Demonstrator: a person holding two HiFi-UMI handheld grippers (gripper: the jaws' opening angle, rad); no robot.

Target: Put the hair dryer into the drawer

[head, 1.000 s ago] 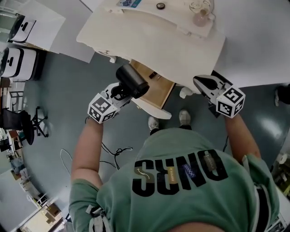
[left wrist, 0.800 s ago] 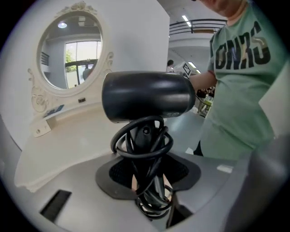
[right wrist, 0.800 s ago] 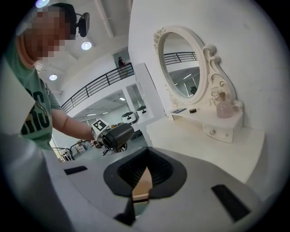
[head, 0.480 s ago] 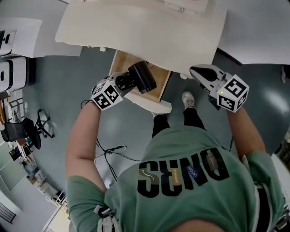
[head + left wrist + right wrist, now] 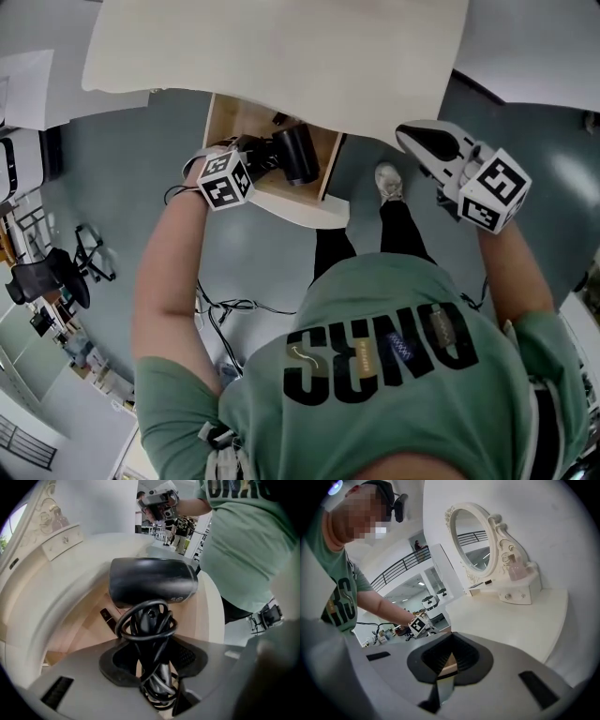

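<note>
Grey-blue floor (image 5: 262, 253), cream dressing table (image 5: 281, 56) above open light-wood drawer (image 5: 230, 117). My left gripper (image 5: 157, 667) clamped on handle of black cord-wrapped hair dryer (image 5: 152, 581). Barrel hangs over drawer's wooden bottom; can't tell if touching. My right gripper (image 5: 445, 660) well apart, by table edge, jaws pressed together, nothing between.

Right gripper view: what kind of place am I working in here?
Probably a mock bedroom corner inside a large hall or lab. There is a cream dressing table with an ornate oval mirror, but a railed balcony and open workspace show behind it.
</note>
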